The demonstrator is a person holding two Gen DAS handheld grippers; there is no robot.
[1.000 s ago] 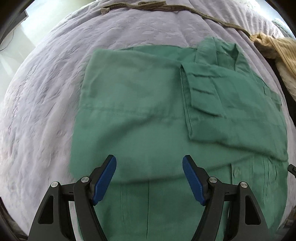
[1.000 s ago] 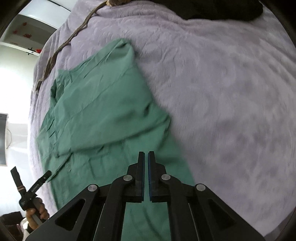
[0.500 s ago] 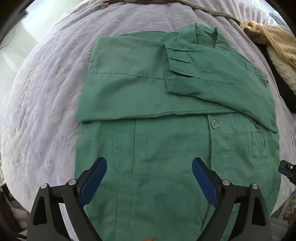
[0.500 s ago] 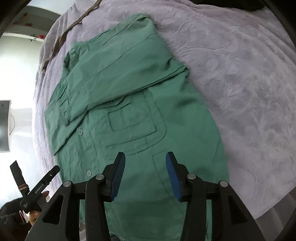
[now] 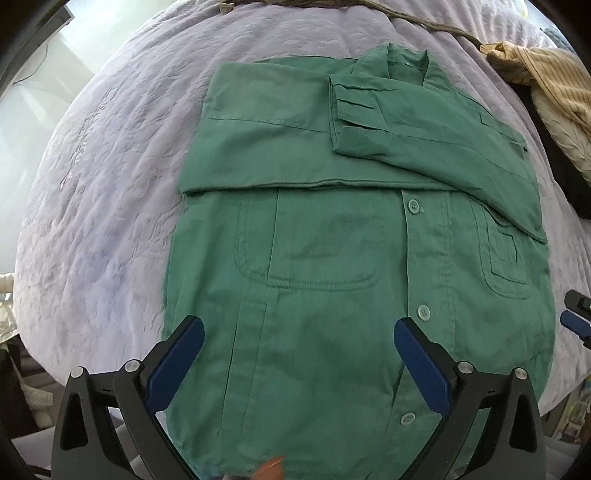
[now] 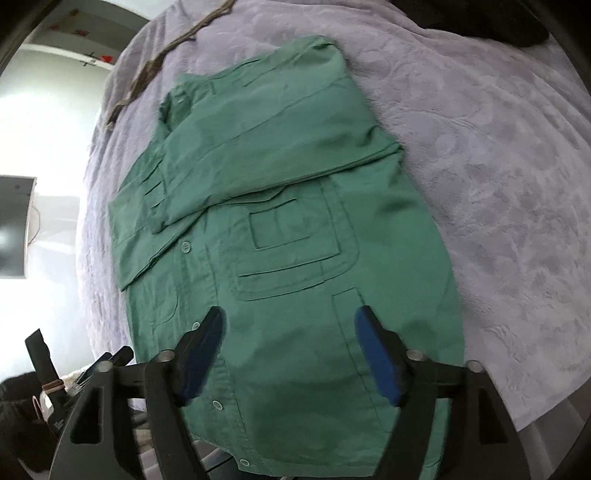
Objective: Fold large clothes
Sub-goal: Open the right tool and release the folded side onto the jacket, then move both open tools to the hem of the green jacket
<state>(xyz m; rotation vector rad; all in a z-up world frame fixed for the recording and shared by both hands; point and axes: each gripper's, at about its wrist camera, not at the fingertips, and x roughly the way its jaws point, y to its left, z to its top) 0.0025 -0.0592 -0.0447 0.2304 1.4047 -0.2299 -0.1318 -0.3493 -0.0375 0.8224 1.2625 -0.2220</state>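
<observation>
A green button-up shirt (image 5: pixel 325 266) lies front-up on the lilac bedspread (image 5: pixel 110 192), both sleeves folded across its chest and the collar at the far end. It also shows in the right wrist view (image 6: pixel 295 236). My left gripper (image 5: pixel 299 354) is open and empty, hovering over the shirt's lower left part near the hem. My right gripper (image 6: pixel 291 350) is open and empty over the lower right part. The right gripper's blue pad shows at the left wrist view's right edge (image 5: pixel 574 325).
A yellow striped garment (image 5: pixel 554 92) and a dark one lie at the bed's far right. A brown cord (image 5: pixel 406 14) runs along the far edge. The bed's near edge lies just below the shirt's hem. The left gripper (image 6: pixel 55 387) is low left in the right wrist view.
Both grippers have pulled back from the sleeves toward the hem. The right gripper, shut a second ago, has opened wide. The sleeves now rest folded across the chest.
</observation>
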